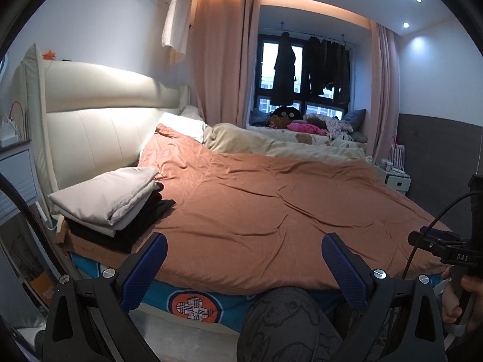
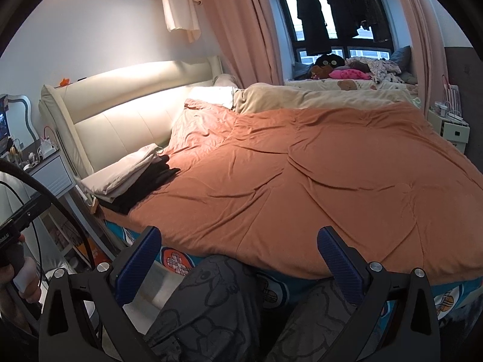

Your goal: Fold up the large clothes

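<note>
The left gripper (image 1: 244, 264) has its two blue-padded fingers (image 1: 144, 271) spread wide apart, holding nothing and touching nothing; between them lies the near edge of the bed. The right gripper (image 2: 238, 259) is spread just as wide and is likewise empty, its blue pads (image 2: 341, 267) hanging above the person's knees in grey cartoon-print trousers (image 2: 208, 298).

The task's things sit as a stack of folded clothes (image 1: 111, 205) on the near left corner of the bed, close to the cream padded headboard (image 1: 99, 114). On top is a folded pale grey garment (image 1: 105, 193), lying flat on a folded black garment (image 1: 142, 220) whose edge pokes out toward the middle of the bed. In the left wrist view the stack's long axis runs from the near left corner up toward the headboard, with the folded edges facing the bed's centre. The stack is well apart from both grippers.

The rest of the wrinkled orange-brown quilt (image 1: 271, 205) carries no clothes. Beyond it lies a beige blanket (image 1: 271, 141), and past that a window ledge with plush toys and a bright pink bundle (image 1: 305, 127). Dark clothes hang on a rail (image 1: 314, 66) in front of the window, between pink curtains (image 1: 223, 60). A white shirt (image 1: 176, 21) hangs from the wall air conditioner. A hand (image 1: 462, 298) grips the other handle at the right edge of the left wrist view.
</note>
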Action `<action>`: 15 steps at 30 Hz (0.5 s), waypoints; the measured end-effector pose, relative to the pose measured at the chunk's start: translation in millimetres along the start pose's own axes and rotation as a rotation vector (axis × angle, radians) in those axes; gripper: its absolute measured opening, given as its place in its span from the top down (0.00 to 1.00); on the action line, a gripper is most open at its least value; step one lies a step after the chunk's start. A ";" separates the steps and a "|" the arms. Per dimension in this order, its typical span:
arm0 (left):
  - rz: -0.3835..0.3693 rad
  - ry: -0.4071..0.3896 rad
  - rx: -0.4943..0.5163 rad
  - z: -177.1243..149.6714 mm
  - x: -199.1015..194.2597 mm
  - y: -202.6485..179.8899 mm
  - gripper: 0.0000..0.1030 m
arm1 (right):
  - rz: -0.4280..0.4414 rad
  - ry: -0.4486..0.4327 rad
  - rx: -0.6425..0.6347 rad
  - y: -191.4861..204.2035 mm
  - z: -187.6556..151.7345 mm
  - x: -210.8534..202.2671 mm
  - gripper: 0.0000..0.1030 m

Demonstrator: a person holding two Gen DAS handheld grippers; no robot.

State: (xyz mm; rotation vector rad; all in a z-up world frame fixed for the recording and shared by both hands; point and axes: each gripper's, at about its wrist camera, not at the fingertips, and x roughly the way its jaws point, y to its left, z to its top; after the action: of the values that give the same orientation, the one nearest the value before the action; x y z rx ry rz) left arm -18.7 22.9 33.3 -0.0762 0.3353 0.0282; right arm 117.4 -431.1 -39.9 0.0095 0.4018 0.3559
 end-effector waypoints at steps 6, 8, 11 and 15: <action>0.000 -0.001 0.004 0.7 -1.6 -2.0 0.00 | -0.007 0.003 -0.002 1.3 -7.6 0.6 0.00; -0.003 -0.003 0.001 0.6 -3.6 -2.0 0.00 | -0.007 0.001 0.004 0.9 -7.4 -0.1 0.00; 0.000 -0.010 0.000 0.9 -6.3 -2.2 0.00 | -0.012 -0.008 0.004 -0.7 -6.8 -2.6 0.00; -0.004 -0.013 -0.005 0.2 -7.9 -1.6 0.00 | -0.014 -0.009 0.007 -2.3 -8.9 -2.6 0.00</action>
State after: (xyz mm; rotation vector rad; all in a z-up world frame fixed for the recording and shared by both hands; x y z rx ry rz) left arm -26.1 21.2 36.3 -0.0818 0.3218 0.0259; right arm 112.5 -434.6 -47.3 0.0147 0.3941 0.3402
